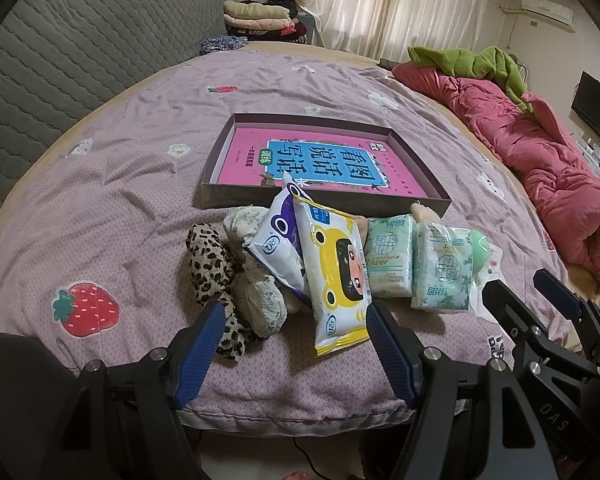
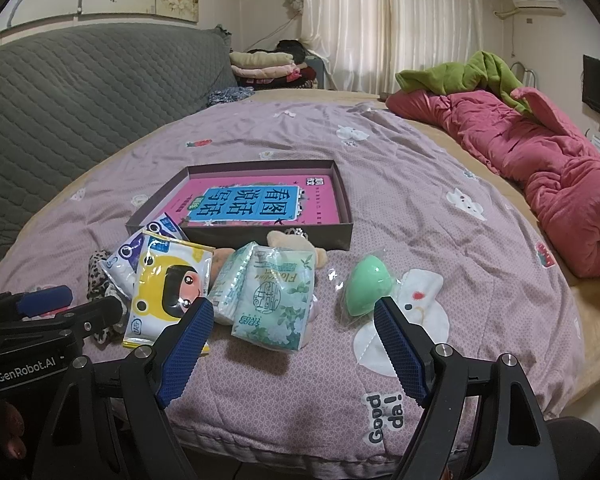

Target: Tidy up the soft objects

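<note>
A pile of soft things lies on the bed in front of a shallow dark box (image 1: 396,200) holding a pink book (image 1: 320,164). The pile holds a leopard-print cloth (image 1: 210,264), pale socks (image 1: 258,296), a yellow wipes pack (image 1: 340,276), a purple-and-white pack (image 1: 274,244), two green tissue packs (image 1: 444,272) and a bagged green sponge (image 2: 368,288). A tan plush (image 2: 288,240) peeks out behind the tissue packs. My left gripper (image 1: 296,316) is open just short of the socks and yellow pack. My right gripper (image 2: 294,312) is open near the tissue pack (image 2: 276,300) and sponge.
The purple strawberry-print quilt (image 1: 120,200) covers the bed. A pink duvet (image 2: 540,168) with a green blanket (image 2: 460,72) lies along the right side. A grey padded headboard (image 1: 60,60) is at left, folded clothes (image 2: 264,64) behind. The bed's front edge is right below both grippers.
</note>
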Tool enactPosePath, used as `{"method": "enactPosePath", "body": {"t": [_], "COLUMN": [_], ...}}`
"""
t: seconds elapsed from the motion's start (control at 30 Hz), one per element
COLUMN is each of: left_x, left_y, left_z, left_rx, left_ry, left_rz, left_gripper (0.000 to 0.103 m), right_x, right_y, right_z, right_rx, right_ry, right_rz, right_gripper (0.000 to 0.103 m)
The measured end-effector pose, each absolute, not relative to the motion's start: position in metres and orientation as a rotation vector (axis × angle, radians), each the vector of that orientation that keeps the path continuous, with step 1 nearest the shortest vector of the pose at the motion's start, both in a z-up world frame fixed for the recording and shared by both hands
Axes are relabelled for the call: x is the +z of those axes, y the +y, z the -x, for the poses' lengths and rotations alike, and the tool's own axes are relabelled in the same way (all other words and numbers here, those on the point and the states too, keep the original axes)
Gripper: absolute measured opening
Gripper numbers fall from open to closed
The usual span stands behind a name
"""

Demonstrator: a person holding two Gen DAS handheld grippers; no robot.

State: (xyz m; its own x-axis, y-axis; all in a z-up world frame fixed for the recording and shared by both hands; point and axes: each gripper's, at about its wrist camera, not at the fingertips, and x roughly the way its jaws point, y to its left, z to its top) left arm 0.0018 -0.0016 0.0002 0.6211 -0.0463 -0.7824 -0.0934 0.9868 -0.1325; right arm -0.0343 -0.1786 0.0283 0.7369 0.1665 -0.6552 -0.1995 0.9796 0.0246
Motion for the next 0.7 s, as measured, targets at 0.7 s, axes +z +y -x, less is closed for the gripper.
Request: {"method": "enactPosePath", "body": {"t": [0.7], "left_x": [-0.001], "left_y": [0.02], "left_z": [-0.003], "left_rx": [0.051], "left_ry": [0.899], "left_rz": [0.21], "left_gripper": [0.072], "right_x": [0.031], "right_y": [-0.206], "right_z": [0.029], "right_rx": [0.137], "right_ry": [0.721], "right_rz": [-0.058], "right_gripper": [0.083]}}
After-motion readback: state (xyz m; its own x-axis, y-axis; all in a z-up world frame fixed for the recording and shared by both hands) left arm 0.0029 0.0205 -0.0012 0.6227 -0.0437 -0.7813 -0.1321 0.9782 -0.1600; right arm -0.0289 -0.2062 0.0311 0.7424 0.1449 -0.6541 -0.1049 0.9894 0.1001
